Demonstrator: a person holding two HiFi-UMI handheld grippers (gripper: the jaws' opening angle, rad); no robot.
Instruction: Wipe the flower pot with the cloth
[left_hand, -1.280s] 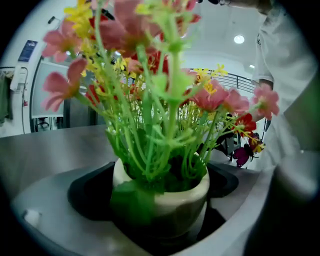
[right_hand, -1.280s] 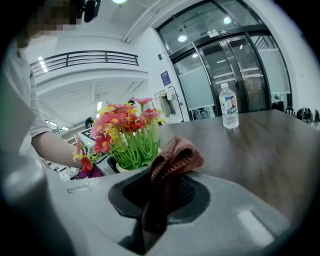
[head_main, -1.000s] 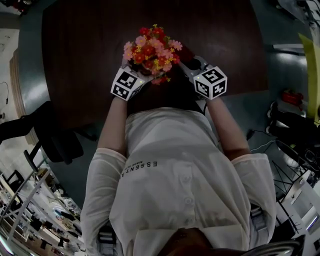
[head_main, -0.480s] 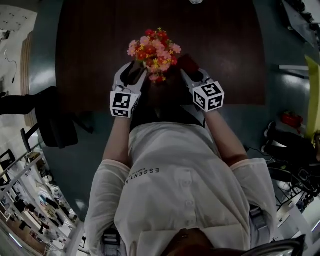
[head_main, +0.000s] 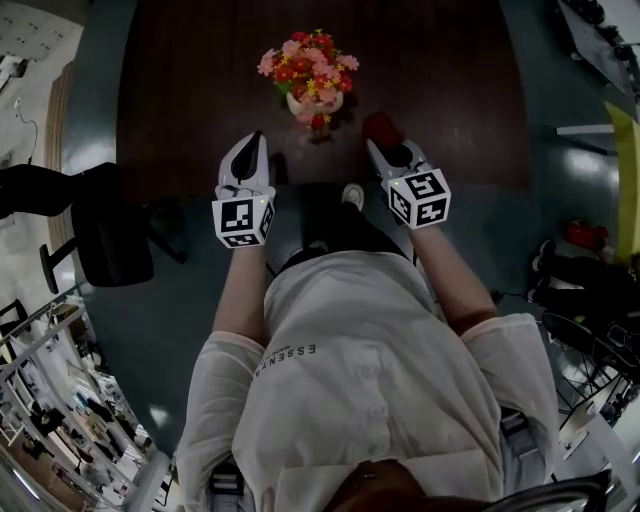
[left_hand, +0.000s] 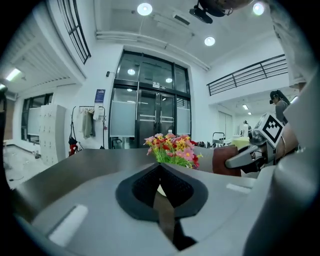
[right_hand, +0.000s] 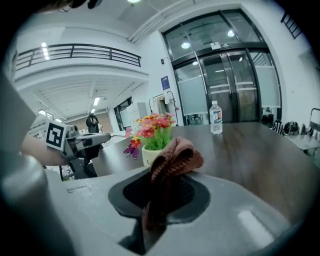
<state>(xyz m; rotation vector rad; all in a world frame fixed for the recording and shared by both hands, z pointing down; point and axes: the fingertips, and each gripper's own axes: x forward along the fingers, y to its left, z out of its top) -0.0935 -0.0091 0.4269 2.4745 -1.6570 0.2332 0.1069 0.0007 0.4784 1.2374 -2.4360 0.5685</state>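
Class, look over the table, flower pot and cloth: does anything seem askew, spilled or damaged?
Nothing stands out. The flower pot stands upright on the table, no spill shows, and the cloth sits bunched in the right gripper.

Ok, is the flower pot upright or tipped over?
Upright: the flower pot stands on the table, with the flowers rising straight above its rim.

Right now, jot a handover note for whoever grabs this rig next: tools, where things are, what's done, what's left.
Left tool: jaws have just closed, nothing between them.
Right tool: shut on the cloth, which bunches above its jaws.
Flower pot: upright on the table, ahead of both tools, touched by neither.
Done: cloth is gripped; whether the pot was wiped doesn't show.
Left: probably bring the cloth to the pot and wipe.
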